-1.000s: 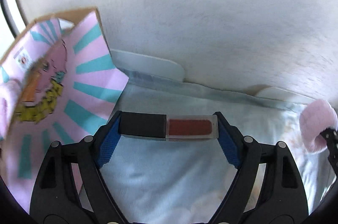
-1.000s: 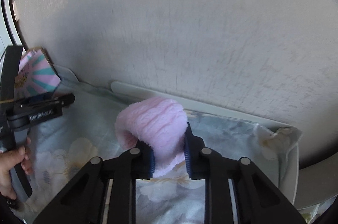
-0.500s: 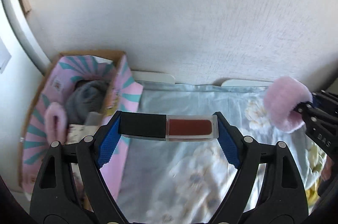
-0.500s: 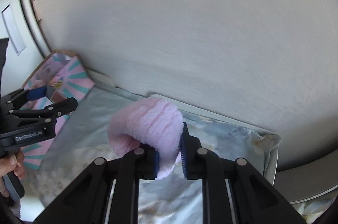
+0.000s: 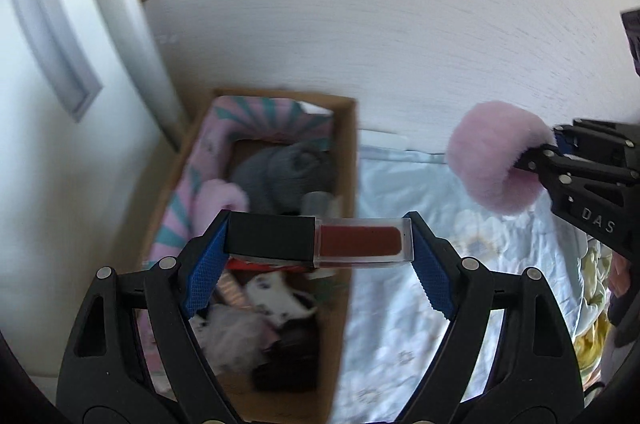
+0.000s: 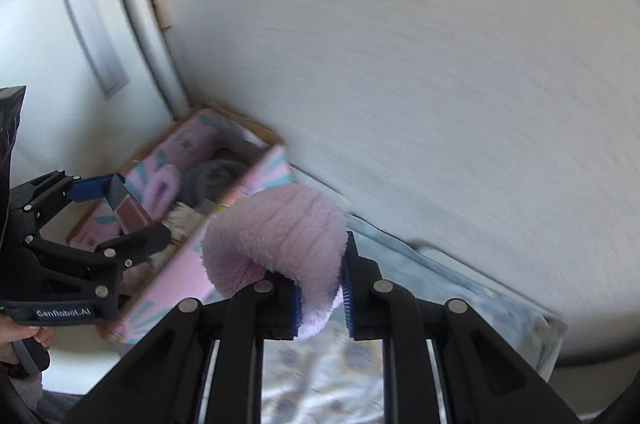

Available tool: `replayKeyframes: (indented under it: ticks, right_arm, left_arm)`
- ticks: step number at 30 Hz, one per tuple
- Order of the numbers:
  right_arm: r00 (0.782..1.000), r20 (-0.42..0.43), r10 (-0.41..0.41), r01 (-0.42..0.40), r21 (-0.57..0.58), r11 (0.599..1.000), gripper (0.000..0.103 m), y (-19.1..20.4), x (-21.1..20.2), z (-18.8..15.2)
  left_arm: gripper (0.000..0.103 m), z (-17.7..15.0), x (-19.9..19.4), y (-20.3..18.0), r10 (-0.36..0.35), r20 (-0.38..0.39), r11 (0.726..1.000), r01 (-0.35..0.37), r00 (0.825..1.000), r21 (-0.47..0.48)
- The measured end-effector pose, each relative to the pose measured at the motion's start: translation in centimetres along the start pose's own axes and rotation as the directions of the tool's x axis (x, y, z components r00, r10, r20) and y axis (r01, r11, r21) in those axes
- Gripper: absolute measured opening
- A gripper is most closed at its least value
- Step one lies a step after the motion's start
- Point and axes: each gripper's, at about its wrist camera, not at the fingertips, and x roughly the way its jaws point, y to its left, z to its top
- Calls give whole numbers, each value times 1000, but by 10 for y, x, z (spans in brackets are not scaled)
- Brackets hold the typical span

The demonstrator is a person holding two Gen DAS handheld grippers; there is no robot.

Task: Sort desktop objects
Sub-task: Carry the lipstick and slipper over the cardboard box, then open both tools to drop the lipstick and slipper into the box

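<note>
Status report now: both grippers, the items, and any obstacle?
Left gripper shut on lip gloss tube, above box. Right gripper shut on pink fluffy band, beside box. No obstacle seen.

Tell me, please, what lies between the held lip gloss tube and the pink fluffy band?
In the left wrist view, nothing lies between the lip gloss tube and the pink fluffy band; behind that gap is only the floral cloth.

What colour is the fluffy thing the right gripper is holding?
Pale pink fluffy band, clearest in the right wrist view.
</note>
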Motion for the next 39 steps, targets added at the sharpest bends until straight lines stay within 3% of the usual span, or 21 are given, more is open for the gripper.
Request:
replayKeyframes:
  ticks: [11, 17, 32, 38, 39]
  right_arm:
    - [983, -138, 120, -136, -116, 984, 15, 81, 51, 39]
    - [972, -199, 122, -151, -138, 979, 15, 109, 78, 48]
    - [958, -261, 119, -164, -159, 974, 15, 123, 95, 53]
    - [955, -274, 115, -158, -142, 977, 16, 121, 102, 53]
    - [951, -283, 122, -165, -133, 977, 18, 120, 104, 54]
  left_arm:
    - [82, -20, -2, 61, 4, -29, 997, -6, 1000, -81]
    - [82, -25, 6, 68, -10, -46, 997, 6, 999, -74]
    - [82, -28, 18, 66, -14, -85, 1000, 13, 996, -11]
    - [83, -29, 21, 71, -35, -105, 999, 31, 994, -40]
    - [86, -29, 22, 71, -45, -107, 998, 41, 993, -44]
